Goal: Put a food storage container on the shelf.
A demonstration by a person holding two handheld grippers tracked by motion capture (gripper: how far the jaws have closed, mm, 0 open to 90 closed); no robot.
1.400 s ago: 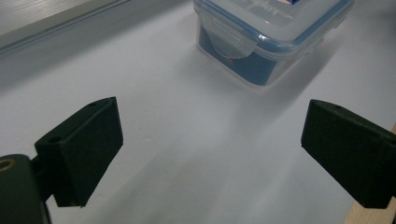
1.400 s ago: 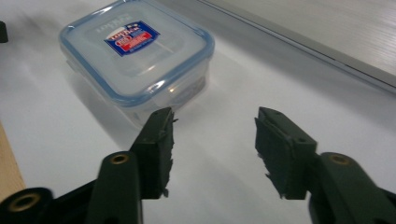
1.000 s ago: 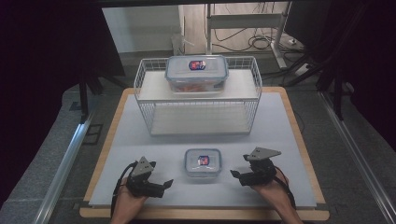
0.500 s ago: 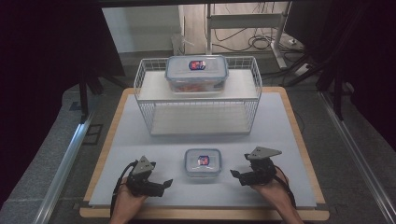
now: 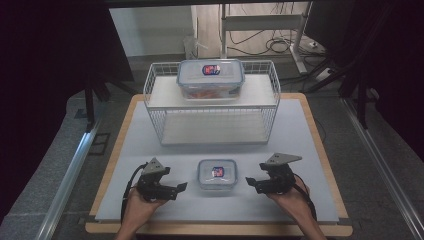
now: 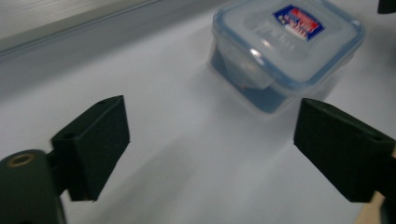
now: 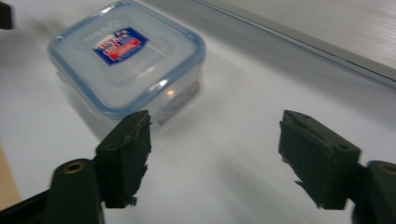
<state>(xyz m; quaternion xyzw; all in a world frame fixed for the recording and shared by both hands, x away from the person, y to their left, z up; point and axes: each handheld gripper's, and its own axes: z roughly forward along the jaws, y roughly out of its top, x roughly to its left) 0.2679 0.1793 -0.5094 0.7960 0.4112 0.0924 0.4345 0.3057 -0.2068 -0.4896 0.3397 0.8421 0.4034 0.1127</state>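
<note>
The small container (image 5: pixel 217 173) is taken as the landmark: it rests lid-on upon the white mat (image 5: pixel 310 150) of the bench, near the front edge and in front of the wire rack (image 5: pixel 155 107). The left gripper (image 5: pixel 181 186) is held just to its left, the right gripper (image 5: pixel 248 181) just to its right, both pointed inward at it and both apart from it.

Compared with a second ago, hardly anything has been shifted – the container lies where it lay, and both hands are found in nearly the same places. What has changed is the jaws: on both grippers they have just been closing a little, yet nothing is clasped. In the left gripper view the jaws are seen spread wide over bare mat, the container lying ahead of them; in the right gripper view the same is seen, the container ahead and toward one jaw. Both are therefore released. It is judged that a two-sided grasp is being lined up and has not yet been started.

Counted: two lidded containers – the small one, and one large container (image 5: pixel 210 79) well behind it on top of the rack – one rack, one mat, two grippers.
</note>
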